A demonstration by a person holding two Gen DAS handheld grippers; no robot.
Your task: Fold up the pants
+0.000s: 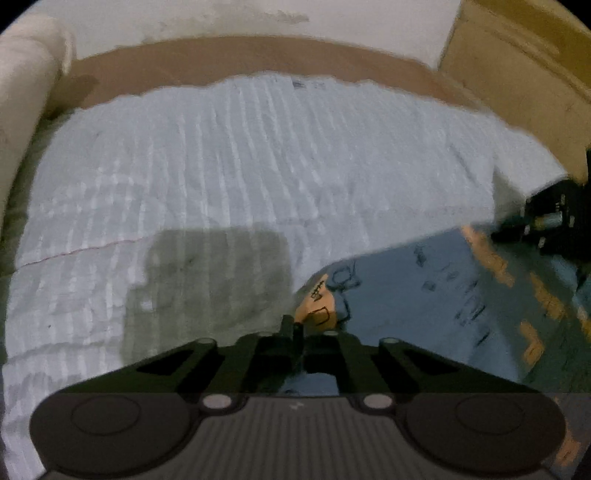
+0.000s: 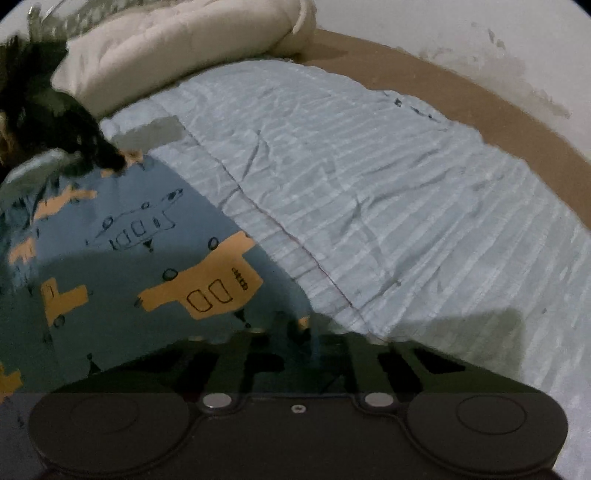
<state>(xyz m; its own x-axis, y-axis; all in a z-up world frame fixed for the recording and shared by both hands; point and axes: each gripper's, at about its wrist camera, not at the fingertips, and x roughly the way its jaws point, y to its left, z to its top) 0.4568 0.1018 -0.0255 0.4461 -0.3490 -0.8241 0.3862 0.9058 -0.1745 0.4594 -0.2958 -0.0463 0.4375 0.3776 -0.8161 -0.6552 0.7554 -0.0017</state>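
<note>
Pants (image 2: 122, 266): blue-grey fabric with orange truck print, lying flat on the pale ribbed bedspread (image 2: 369, 177). In the right wrist view they fill the near-left; in the left wrist view they fill the near-right (image 1: 424, 295). So the garment sits between the two tools, each gripper at one side of the same edge.

Left gripper (image 1: 292, 325): jaws pressed together, tips sitting right at the pants' edge where an orange patch meets the bedspread. Looks like a pinch on that corner of fabric, though the contact itself is small and blurred.

Right gripper (image 2: 303, 328): jaws also closed, tips at the pants' near-right edge, next to the bedspread boundary. Fabric appears caught between them; dark and smeared there, so I judge it a pinch rather than see it cleanly.

The left tool shows as a dark shape at the far left of the right view (image 2: 74, 129), at the far end of the pants' diagonal edge. That edge runs from near-right to far-left in this view, which I'd take as the line between the two grips.

Key relation: the rest of the garment lies to the left of that edge in the right view. Both hands equally near. Judgement: next move carries the gripped edge across the fabric body to fold.

Outward: cream pillow (image 2: 177, 48) far left, brown bed edge (image 2: 480, 107), white wall (image 1: 221, 18) behind.
</note>
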